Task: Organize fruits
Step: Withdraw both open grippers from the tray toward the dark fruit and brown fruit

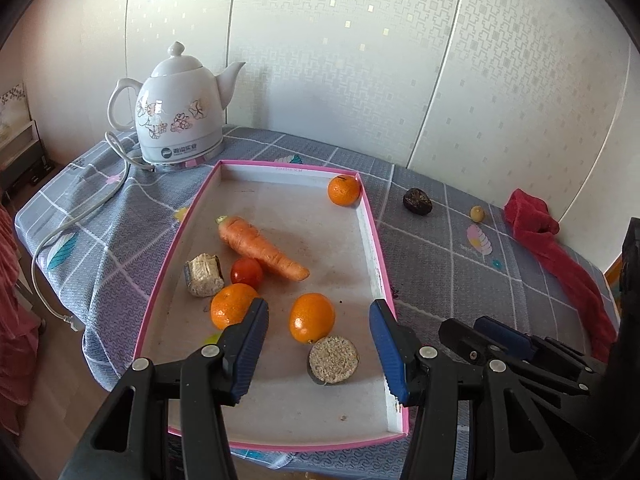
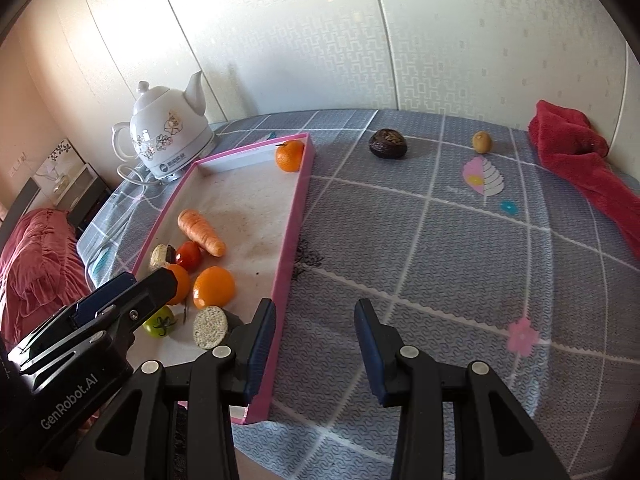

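Upper left of the left wrist view there's a white ceramic kettle (image 1: 180,112) with a pink flower print, sitting upright on its base at the far corner of the tabletop (image 1: 460,264). Its white power cord (image 1: 80,216) trails down over the left edge. The tabletop wears a grey cloth with a white grid and little leaf and flower prints. Over at the right edge a crumpled red towel (image 1: 556,248) lies along the wall side. Behind everything is pale patterned wallpaper (image 1: 360,60). In the right wrist view, far left, some reddish bedding (image 2: 36,252) shows below the tabletop.
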`<state>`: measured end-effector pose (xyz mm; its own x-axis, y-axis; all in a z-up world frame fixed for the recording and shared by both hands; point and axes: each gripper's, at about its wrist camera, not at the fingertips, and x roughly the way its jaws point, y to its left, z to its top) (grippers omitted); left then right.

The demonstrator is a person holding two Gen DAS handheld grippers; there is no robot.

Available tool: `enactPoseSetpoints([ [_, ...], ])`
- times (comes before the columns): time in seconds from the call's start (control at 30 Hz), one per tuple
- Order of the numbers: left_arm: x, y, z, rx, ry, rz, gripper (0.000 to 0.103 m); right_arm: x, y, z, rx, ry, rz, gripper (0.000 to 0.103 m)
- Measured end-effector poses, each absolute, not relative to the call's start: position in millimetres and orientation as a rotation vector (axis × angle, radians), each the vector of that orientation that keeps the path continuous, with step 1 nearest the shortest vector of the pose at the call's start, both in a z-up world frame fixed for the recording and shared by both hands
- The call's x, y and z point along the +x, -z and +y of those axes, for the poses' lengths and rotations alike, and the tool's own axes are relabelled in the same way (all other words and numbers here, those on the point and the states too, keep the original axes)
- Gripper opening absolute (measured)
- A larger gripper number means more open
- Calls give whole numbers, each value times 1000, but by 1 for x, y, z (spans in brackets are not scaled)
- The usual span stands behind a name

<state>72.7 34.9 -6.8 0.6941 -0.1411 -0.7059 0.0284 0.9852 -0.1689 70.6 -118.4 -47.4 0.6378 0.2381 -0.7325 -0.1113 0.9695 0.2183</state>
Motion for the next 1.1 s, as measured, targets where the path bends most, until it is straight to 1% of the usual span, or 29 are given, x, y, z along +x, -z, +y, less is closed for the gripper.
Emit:
enactPoseSetpoints([
  [0.57,81,10,5,-106,142,824,53,72,50,-149,171,-120,843,41],
  [1.1,105,14,-27,-68,190,848,53,83,56,-175,198,-64,850,41],
])
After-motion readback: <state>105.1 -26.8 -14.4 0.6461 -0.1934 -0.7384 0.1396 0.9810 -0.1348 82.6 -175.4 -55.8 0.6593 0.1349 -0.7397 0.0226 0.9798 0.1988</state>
